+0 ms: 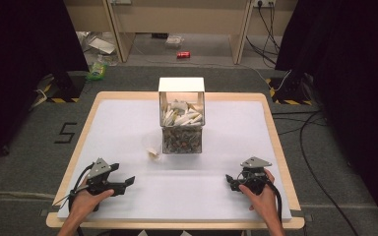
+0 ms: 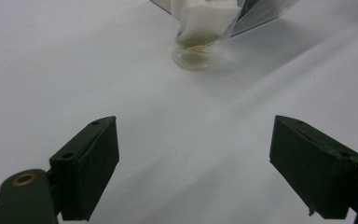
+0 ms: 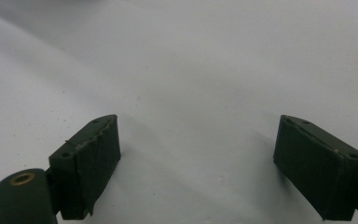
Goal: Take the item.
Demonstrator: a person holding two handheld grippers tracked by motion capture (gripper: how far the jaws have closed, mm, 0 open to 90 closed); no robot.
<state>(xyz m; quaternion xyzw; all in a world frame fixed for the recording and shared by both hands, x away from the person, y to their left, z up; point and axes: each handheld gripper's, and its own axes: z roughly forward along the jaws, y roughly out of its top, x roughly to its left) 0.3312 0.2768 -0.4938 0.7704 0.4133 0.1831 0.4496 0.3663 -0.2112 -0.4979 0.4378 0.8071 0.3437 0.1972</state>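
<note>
We see the left gripper [image 1: 128, 183] and right gripper [image 1: 232, 182] spread wide and empty, low over the white table [image 1: 128, 123]; a small clear glass cup [image 2: 198, 55] with a teabag stands beside the clear two-tier box [image 1: 182, 125]

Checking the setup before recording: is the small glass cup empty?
No: the glass cup holds a white tea bag in the left gripper view.

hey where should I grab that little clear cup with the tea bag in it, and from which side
Grip the clear cup low across its round wall, probably coming from the person's side with the open left gripper, which already faces it. The tea bag sticks up out of the top and the clear box stands right behind it.
</note>
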